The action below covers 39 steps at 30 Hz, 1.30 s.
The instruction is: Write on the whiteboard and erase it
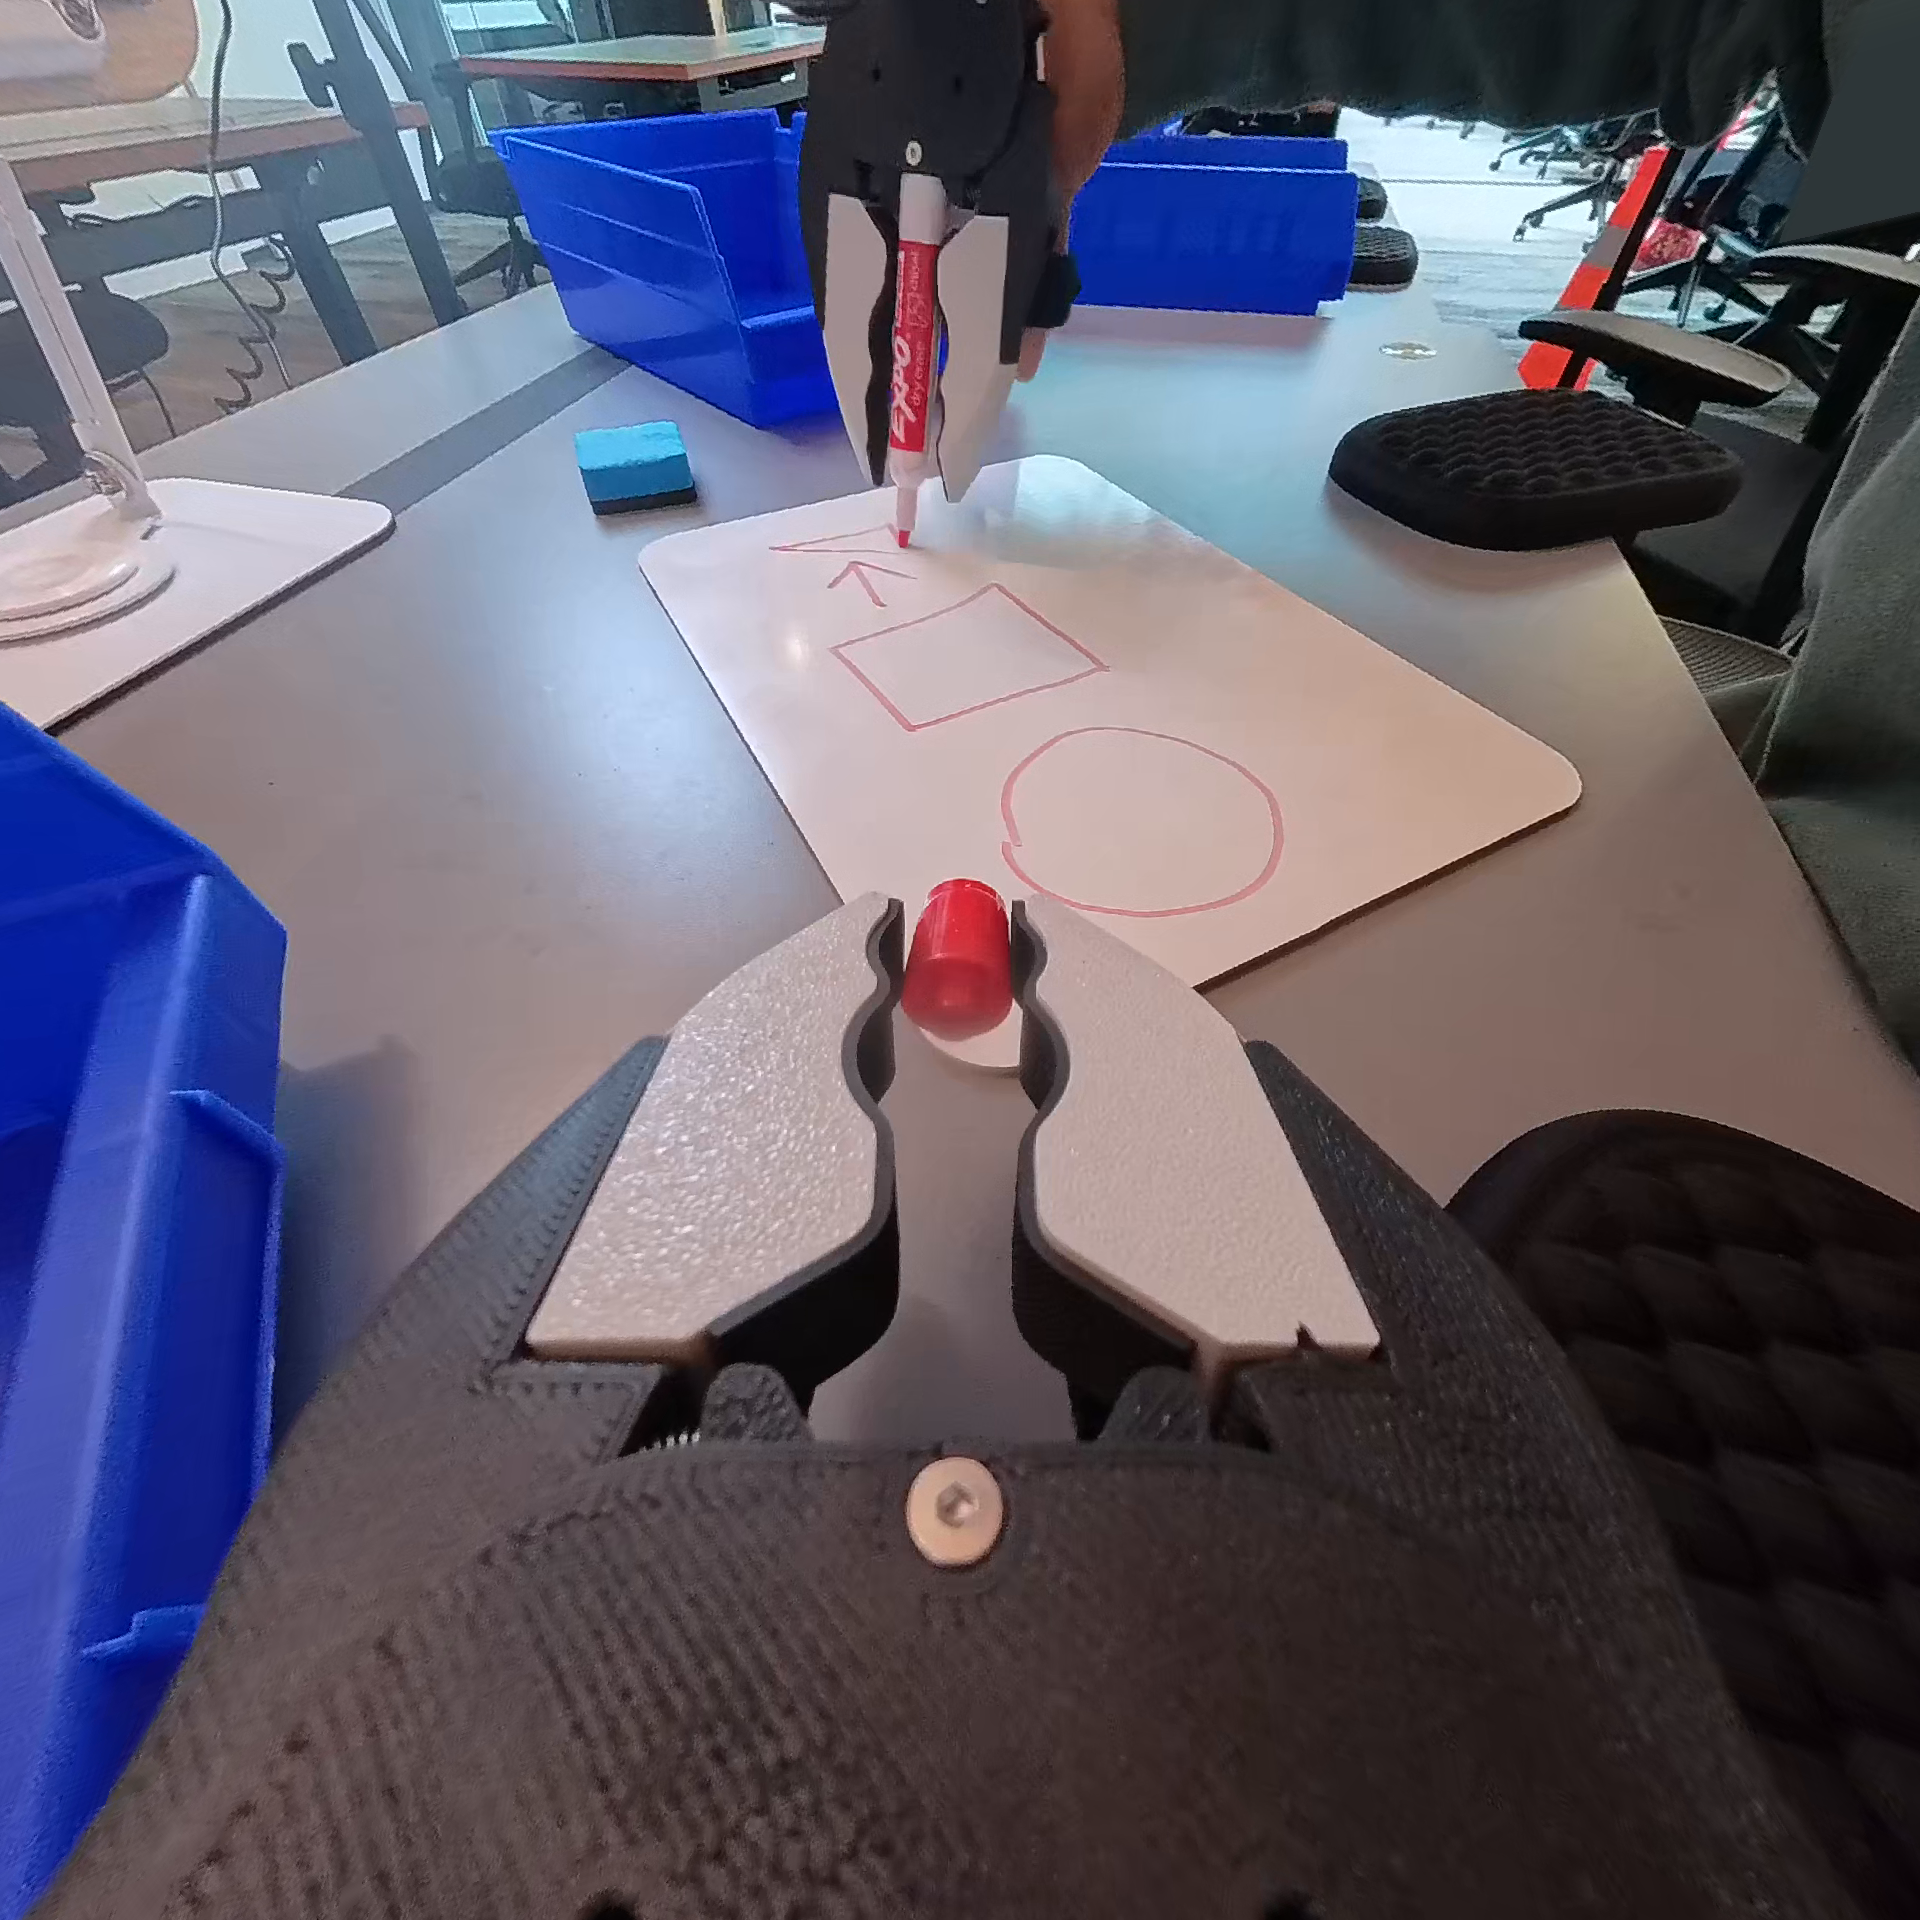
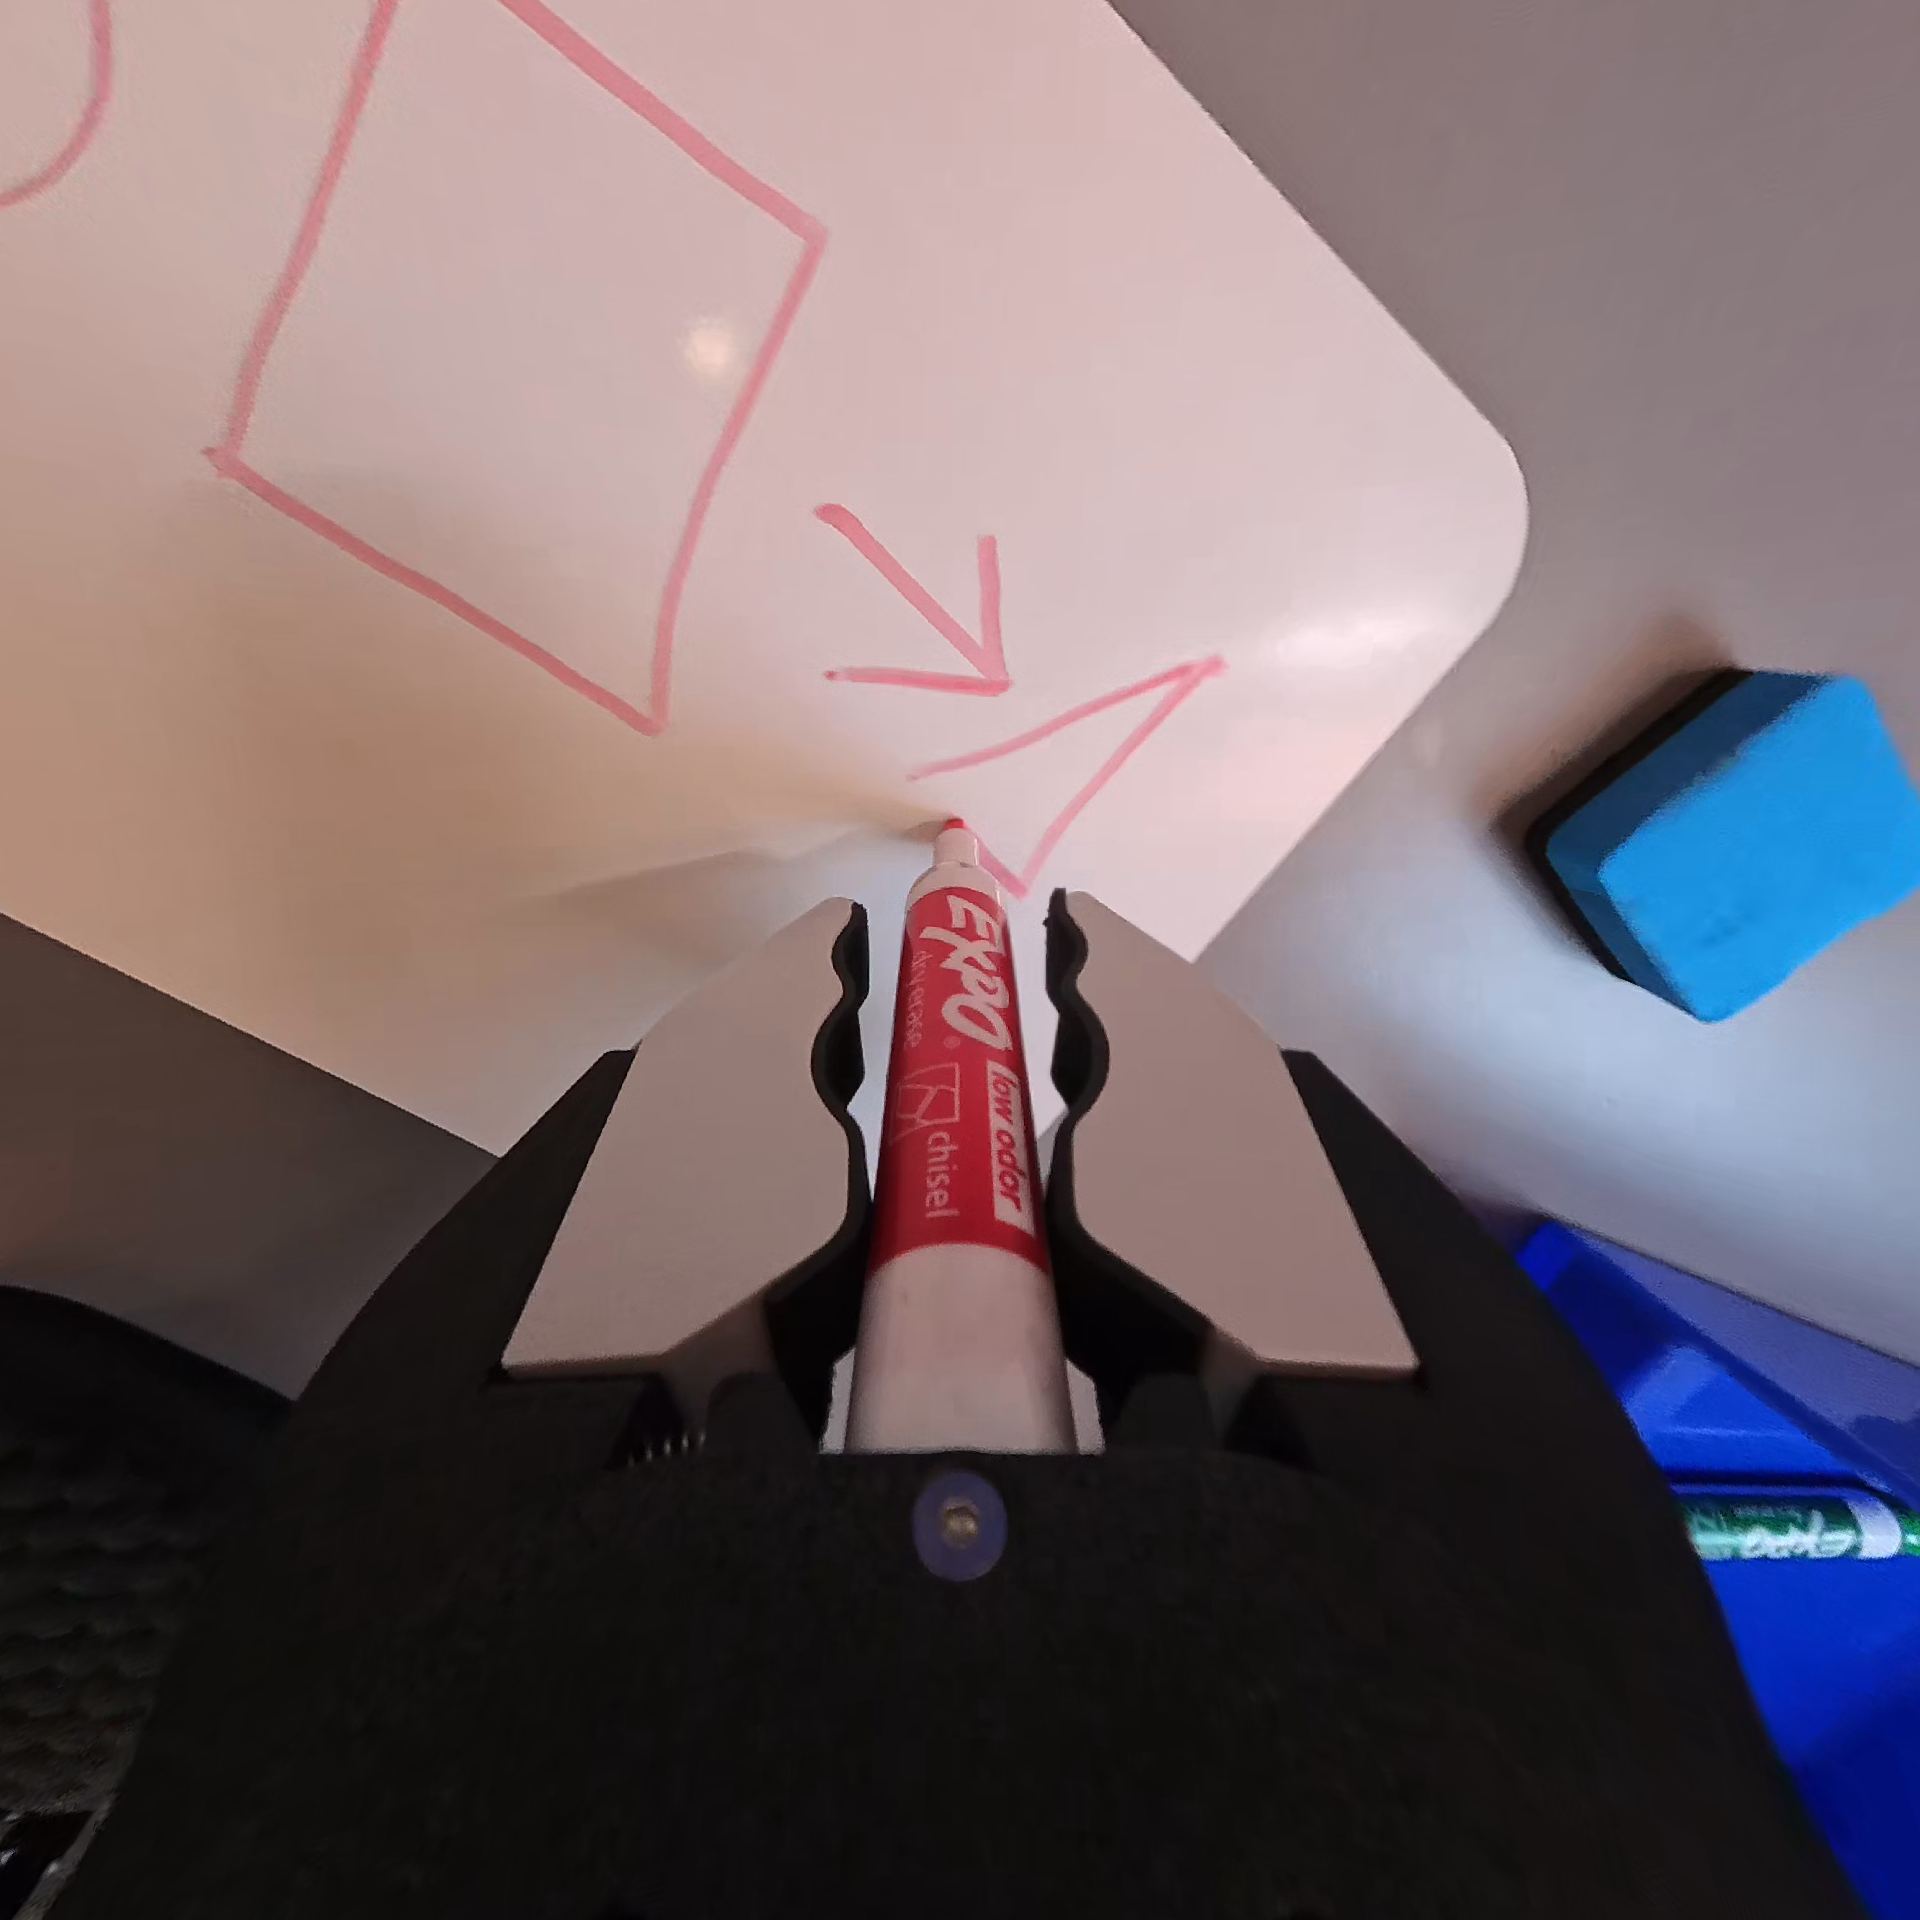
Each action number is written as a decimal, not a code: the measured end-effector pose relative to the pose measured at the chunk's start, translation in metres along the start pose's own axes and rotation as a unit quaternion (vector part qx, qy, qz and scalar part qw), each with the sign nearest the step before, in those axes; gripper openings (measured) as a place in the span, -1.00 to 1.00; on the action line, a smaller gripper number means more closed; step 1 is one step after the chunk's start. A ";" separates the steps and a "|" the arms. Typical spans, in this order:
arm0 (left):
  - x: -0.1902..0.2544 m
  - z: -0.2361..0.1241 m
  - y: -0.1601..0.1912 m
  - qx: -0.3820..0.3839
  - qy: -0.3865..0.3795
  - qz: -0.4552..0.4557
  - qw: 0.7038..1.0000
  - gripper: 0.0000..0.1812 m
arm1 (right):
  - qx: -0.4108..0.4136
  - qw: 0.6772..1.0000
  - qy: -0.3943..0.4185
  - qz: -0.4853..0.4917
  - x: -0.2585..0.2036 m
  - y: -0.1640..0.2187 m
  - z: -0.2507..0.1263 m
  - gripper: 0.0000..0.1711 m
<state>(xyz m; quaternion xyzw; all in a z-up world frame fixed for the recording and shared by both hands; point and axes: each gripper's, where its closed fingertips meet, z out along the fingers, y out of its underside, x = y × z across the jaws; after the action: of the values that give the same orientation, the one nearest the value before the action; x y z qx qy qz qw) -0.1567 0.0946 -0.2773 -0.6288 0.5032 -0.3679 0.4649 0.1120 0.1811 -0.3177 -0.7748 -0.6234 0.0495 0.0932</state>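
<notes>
Right gripper (image 2: 956, 914) clamped on red marker (image 2: 951, 1091), tip touching whiteboard (image 2: 520, 416) mid-triangle; left gripper (image 1: 954, 914) pinching red cap (image 1: 956, 971); risks skidding if pressed unevenly.

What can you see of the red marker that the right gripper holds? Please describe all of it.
The red marker is a dry-erase marker with a white plastic-looking barrel and a red printed label. It is uncapped; its red cap sits in the left gripper. The right gripper is shut on the barrel, which runs along its fingers. The marker stands steeply, its red tip touching the whiteboard at an unfinished red triangle, beside an arrow and near a square.
</notes>
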 end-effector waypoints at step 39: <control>0.074 0.085 -0.127 0.177 0.051 0.185 0.965 -0.79 | 0.657 0.701 -0.251 0.113 -0.152 -0.125 -0.118 -0.61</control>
<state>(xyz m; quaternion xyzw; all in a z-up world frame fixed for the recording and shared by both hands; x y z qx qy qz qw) -0.0241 0.0487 -0.1814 -0.4133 0.5607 -0.3905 0.6019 -0.0182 0.0483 -0.1826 -0.5404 -0.3405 0.6498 0.4122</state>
